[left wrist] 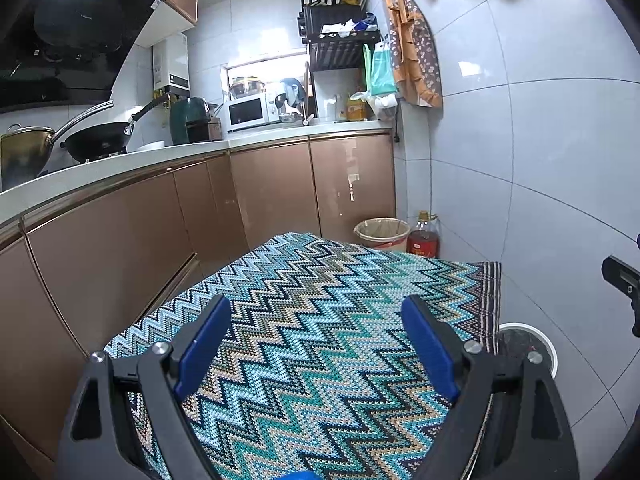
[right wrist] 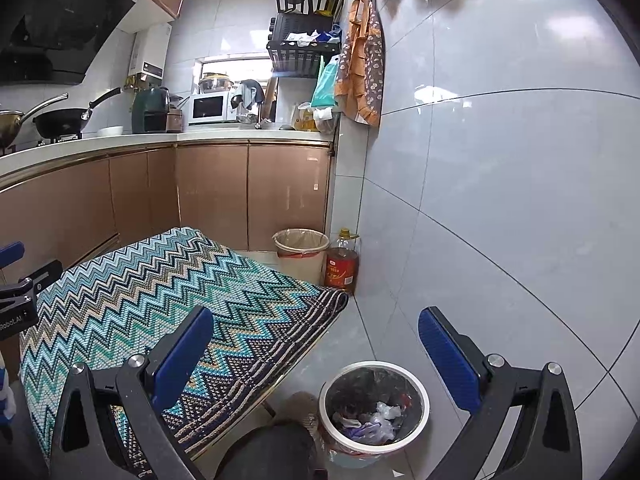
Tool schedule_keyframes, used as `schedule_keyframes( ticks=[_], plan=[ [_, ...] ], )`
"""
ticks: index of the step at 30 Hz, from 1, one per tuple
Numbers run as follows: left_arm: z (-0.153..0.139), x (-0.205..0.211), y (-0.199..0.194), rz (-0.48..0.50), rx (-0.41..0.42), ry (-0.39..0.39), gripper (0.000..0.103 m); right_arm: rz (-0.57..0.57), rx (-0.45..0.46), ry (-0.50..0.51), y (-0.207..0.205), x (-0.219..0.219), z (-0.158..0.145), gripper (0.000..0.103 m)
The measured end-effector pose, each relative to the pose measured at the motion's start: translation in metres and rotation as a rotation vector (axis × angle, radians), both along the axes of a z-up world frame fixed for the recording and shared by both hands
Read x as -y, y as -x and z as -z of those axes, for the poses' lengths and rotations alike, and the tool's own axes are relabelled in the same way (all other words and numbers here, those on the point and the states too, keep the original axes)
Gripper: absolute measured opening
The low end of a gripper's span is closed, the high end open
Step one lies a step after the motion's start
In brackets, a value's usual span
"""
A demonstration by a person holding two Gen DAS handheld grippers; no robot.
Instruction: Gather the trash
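Both grippers are spread wide and empty: left gripper [left wrist: 316,344] over the bare zigzag tablecloth [left wrist: 320,320], right gripper [right wrist: 316,344] near the white trash bin [right wrist: 374,408] holding wrappers on the floor beside the table. Looks like nothing's left to grab, so I'd scan the cloth edges first.

Only one text reads clearly: white letters "RobotAI" on the black body of the left gripper [right wrist: 16,300], at the far left of the right wrist view, left of the right gripper's blue fingers [right wrist: 184,356]. The oil bottle [right wrist: 341,266] ahead, beyond the fingertips, bears a red label with print too small to read.
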State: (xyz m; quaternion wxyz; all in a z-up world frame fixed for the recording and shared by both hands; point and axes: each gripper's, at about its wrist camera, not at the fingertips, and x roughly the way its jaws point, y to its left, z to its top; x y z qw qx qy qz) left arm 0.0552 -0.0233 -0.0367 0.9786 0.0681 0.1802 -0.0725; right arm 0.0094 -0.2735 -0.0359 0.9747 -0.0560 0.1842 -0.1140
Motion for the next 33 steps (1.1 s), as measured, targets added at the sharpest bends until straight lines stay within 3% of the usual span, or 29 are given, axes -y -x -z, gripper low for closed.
schedule_keyframes(
  ticks=[24, 33],
  plan=[
    [-0.003, -0.013, -0.001, -0.047, 0.009, 0.012, 0.087, -0.016, -0.008, 0.003, -0.003, -0.002, 0.000, 0.103],
    [-0.019, -0.024, 0.008, -0.079, 0.048, 0.029, 0.087, -0.039, 0.041, 0.027, 0.005, -0.012, -0.015, 0.103]
  ],
)
